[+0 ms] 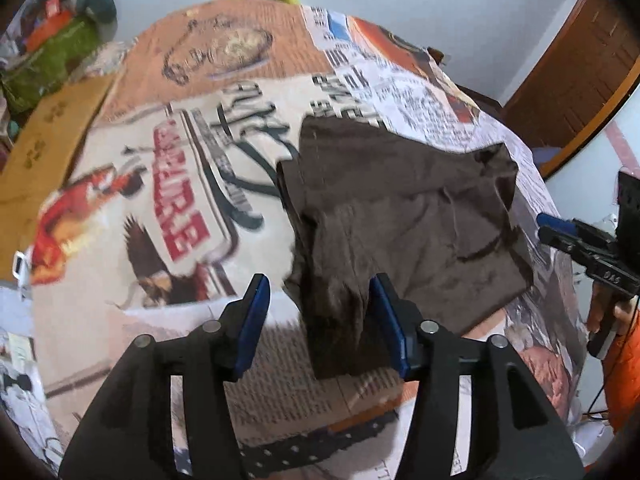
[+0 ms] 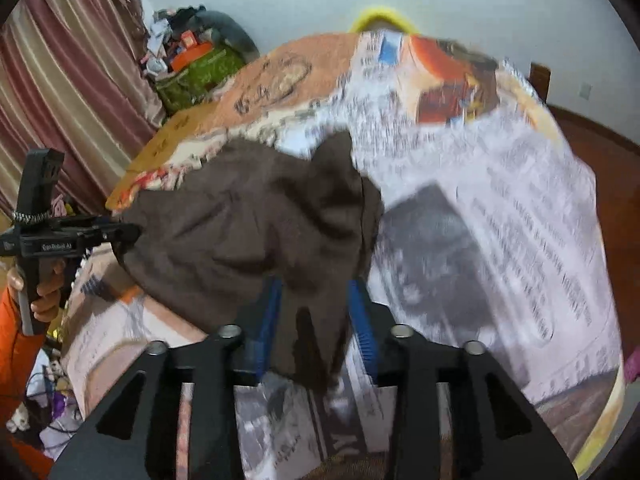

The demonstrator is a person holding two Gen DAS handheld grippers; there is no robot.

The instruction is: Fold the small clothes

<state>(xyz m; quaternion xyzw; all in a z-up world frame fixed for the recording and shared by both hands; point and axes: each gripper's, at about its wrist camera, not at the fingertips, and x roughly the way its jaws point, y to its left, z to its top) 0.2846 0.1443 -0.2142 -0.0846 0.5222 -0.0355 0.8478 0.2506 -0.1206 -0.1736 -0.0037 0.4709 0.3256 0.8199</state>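
A dark brown garment (image 1: 400,208) lies rumpled and partly folded on a table covered with newspaper (image 1: 140,200). In the left wrist view my left gripper (image 1: 320,320) is open. A hanging corner of the cloth sits between its blue pads, against the right pad and clear of the left one. In the right wrist view the garment (image 2: 248,224) droops between the pads of my right gripper (image 2: 316,320), whose jaws stand apart without squeezing it. The other gripper shows at each view's edge: right one (image 1: 560,236), left one (image 2: 120,232).
A flat cardboard box (image 1: 48,140) lies at the table's far left. Behind it sits a green bag (image 1: 48,64) with clutter. A wooden door (image 1: 580,80) is on the right, a striped curtain (image 2: 60,100) on the left. A hand in an orange sleeve (image 2: 20,320) holds the left gripper.
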